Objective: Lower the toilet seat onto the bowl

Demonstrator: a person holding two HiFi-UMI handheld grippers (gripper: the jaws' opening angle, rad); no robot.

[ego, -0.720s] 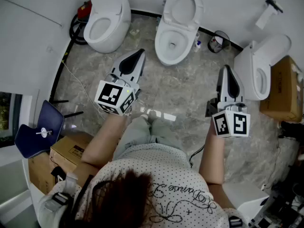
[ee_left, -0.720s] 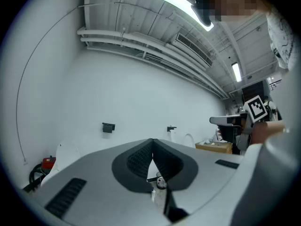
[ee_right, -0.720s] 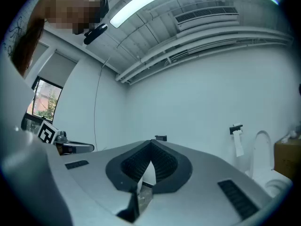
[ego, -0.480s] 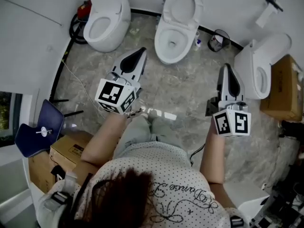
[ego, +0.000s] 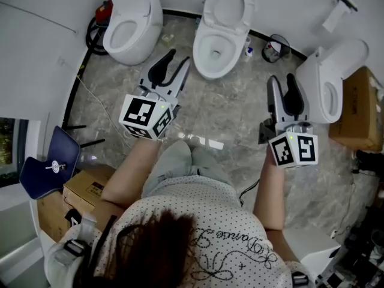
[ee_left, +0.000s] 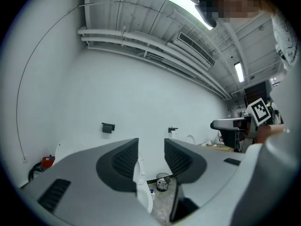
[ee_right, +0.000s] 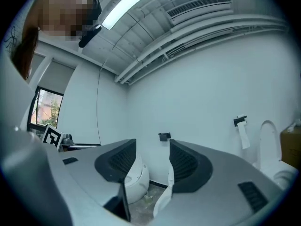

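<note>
While both grippers hang level over the grey marble floor [ego: 228, 116], I see the L gripper [ego: 179, 57] w/ jaws apart, nothing btwn them. R gripper [ego: 282, 80] is likewise spread & empty. Ahead, btwn the two, stands the middle toilet [ego: 213, 56], its seat [ego: 231, 8] upright, well clear of both. Wire bin [ego: 275, 51] sits ahead of R gripper. Second toilet [ego: 129, 26] is ahead-left of L gripper, w/ the white wall [ego: 48, 41] beyond.
</note>
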